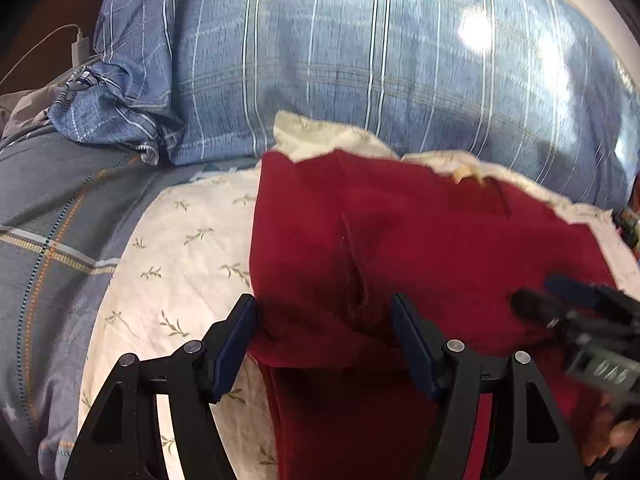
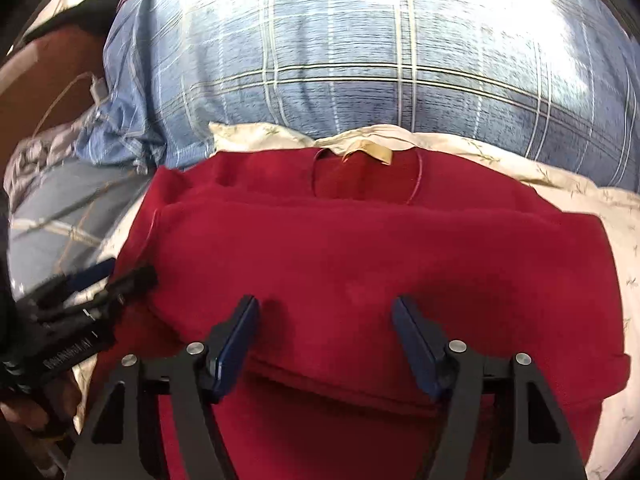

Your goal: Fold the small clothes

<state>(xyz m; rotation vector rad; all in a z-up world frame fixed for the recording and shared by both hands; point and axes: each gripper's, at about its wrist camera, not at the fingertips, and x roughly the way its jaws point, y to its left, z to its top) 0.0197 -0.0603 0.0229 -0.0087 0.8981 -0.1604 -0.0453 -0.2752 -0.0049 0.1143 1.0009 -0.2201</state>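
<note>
Right tool (image 2: 325,330) over red garment (image 2: 360,248)

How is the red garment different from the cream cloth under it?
The red garment is plain, while the cream cloth has small leafy sprigs printed on it. The garment lies on top, folded into layers; the cloth is spread beneath it and shows past its edges. The garment has a tan label at its neck; no label shows on the cloth. Both lie on the blue checked bedding.
</note>
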